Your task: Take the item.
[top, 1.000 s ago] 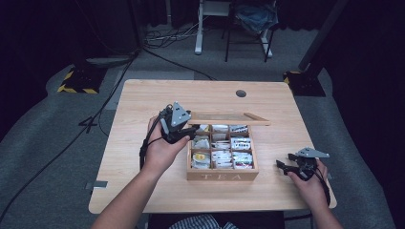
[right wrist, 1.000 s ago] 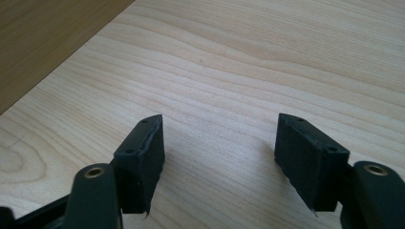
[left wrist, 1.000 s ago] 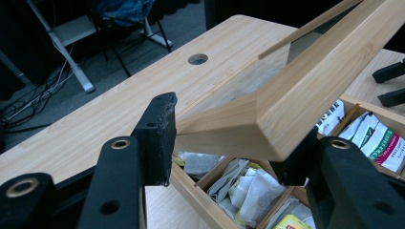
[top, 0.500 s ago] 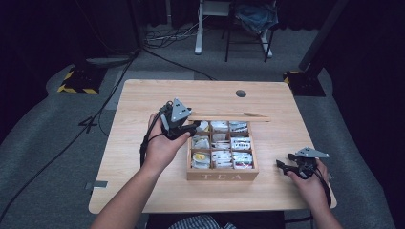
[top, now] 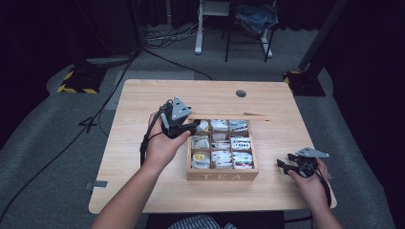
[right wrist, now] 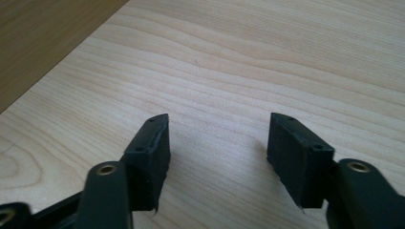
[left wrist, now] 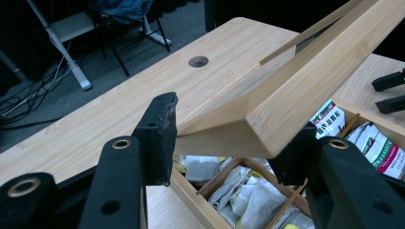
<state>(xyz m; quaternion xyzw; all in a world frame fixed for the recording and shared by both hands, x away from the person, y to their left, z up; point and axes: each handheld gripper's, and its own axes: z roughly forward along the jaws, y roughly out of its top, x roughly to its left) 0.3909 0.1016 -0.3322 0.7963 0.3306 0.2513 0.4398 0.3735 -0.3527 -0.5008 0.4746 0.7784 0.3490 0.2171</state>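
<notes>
A wooden tea box marked TEA stands mid-table, its compartments full of tea bags. Its hinged lid is raised along the far side and looks like a thin strip from above. My left gripper is at the box's far left corner. In the left gripper view it is shut on the corner of the lid, with tea bags below. My right gripper rests on the table right of the box. Its jaws have just been closing a little, stand open, and have only bare wood between them.
A round cable hole lies in the tabletop behind the box. The right hand is close to the table's right front corner. A cable trails from the left gripper off the left edge. Chair and desk legs stand on the floor beyond.
The lid showed as a wider wooden band a second ago and is now a thin strip, so its tilt has changed. Both hands stay where they were.
</notes>
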